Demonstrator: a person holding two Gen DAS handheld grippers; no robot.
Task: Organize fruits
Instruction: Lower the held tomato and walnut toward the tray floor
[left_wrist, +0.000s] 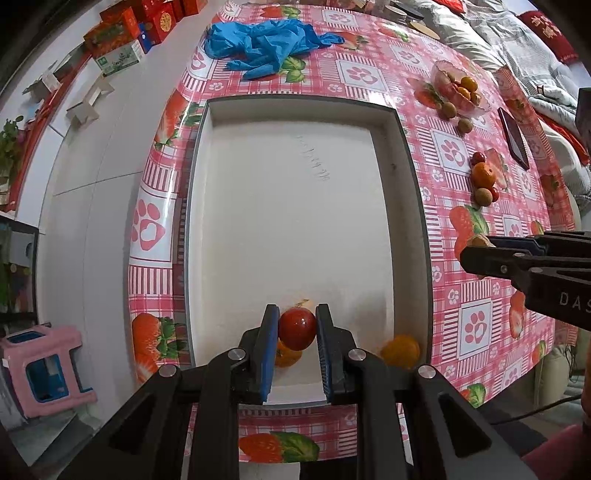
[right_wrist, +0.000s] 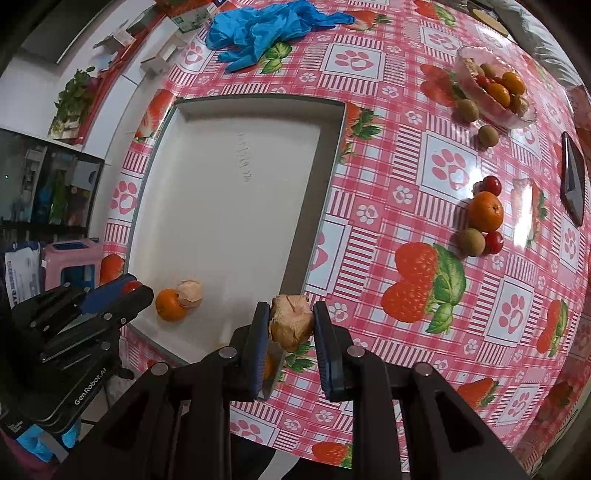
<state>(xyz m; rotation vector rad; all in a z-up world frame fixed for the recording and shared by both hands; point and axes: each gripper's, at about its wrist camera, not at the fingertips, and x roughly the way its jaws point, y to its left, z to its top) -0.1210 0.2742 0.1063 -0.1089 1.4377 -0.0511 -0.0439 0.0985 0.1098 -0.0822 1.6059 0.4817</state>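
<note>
My left gripper (left_wrist: 297, 328) is shut on a red cherry tomato (left_wrist: 297, 329) and holds it over the near end of the white tray (left_wrist: 288, 206). An orange (left_wrist: 286, 356) lies under it and another orange (left_wrist: 400, 350) sits at the tray's near right corner. My right gripper (right_wrist: 291, 325) is shut on a tan, wrinkled walnut-like fruit (right_wrist: 290, 325) above the tray's right rim (right_wrist: 314, 221). In the right wrist view an orange (right_wrist: 170, 304) and a tan fruit (right_wrist: 190, 293) lie in the tray beside the left gripper (right_wrist: 125, 291).
Loose fruit lies on the pink tablecloth to the right: an orange (right_wrist: 486, 211), cherry tomatoes (right_wrist: 492, 184), brown fruits (right_wrist: 472, 242). A glass bowl (right_wrist: 491, 88) of fruit stands far right. Blue gloves (right_wrist: 266, 26) lie beyond the tray. A dark phone (right_wrist: 572, 184) lies at the right edge.
</note>
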